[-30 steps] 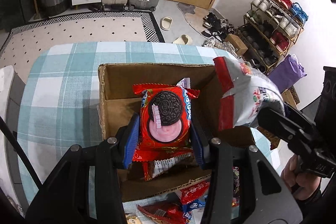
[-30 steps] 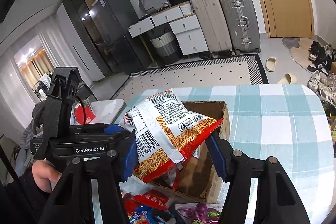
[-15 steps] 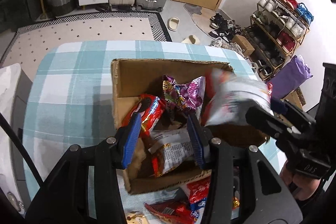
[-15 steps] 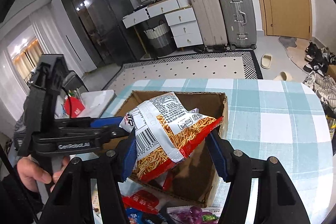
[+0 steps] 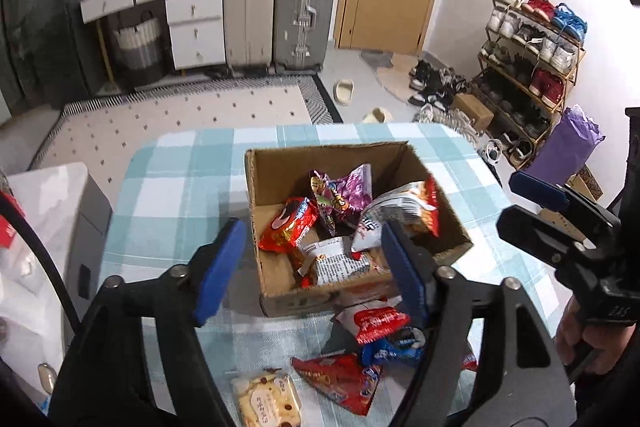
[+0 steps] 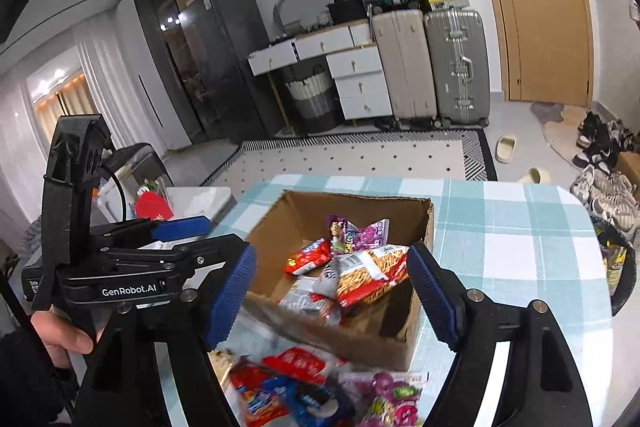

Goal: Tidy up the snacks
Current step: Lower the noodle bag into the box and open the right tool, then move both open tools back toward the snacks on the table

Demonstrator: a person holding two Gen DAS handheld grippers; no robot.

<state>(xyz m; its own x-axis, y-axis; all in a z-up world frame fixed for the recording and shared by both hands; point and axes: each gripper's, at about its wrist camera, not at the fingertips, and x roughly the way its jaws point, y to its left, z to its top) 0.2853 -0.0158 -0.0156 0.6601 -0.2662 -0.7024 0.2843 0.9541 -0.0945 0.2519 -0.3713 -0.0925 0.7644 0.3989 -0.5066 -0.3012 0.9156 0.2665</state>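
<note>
Both my grippers are empty now: left gripper and right gripper spread wide, nothing between the pads. The red cookie pack I held a second ago lies in the cardboard box at 9 o'clock, the noodle-snack bag at 3 o'clock. Loose snacks remain on the table at 6 o'clock of the box, so more picks follow.

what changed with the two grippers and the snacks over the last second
Both let go. The left gripper dropped its red cookie pack into the cardboard box, and the right gripper dropped the noodle-snack bag there too. Both now stand open, empty and pulled back. The box and the loose packets in front of it on the checked tablecloth stayed put.
</note>
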